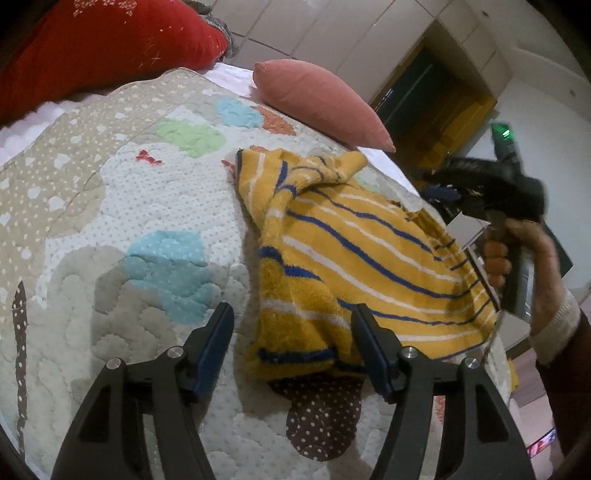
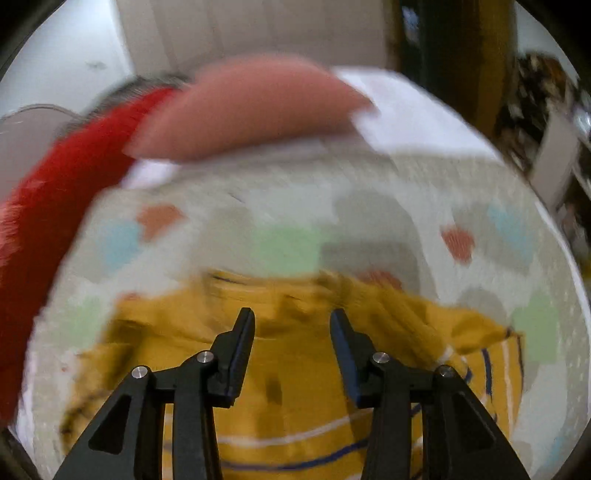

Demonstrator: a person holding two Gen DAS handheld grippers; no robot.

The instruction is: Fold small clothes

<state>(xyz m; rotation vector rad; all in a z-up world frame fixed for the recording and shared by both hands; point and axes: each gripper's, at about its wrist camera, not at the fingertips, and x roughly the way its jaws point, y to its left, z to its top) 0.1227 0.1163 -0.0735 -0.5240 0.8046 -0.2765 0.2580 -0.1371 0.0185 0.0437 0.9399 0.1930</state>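
A yellow garment (image 1: 354, 258) with blue and white stripes lies crumpled on the quilted bedspread (image 1: 110, 221). My left gripper (image 1: 293, 325) hovers open low over its near left corner; that cloth shows between the fingers, but the pads do not press on it. In the blurred right wrist view, my right gripper (image 2: 291, 321) is open above the same yellow garment (image 2: 295, 387), with nothing pinched. At the right edge of the left wrist view, a hand (image 1: 524, 251) in a cuffed sleeve holds that right gripper's handle beyond the garment's far right edge.
A red pillow (image 1: 103, 48) and a pink cushion (image 1: 321, 107) lie at the head of the bed. The bed's edge runs just right of the garment. White wardrobe doors (image 1: 332, 29) and a dark doorway (image 1: 417, 85) stand behind.
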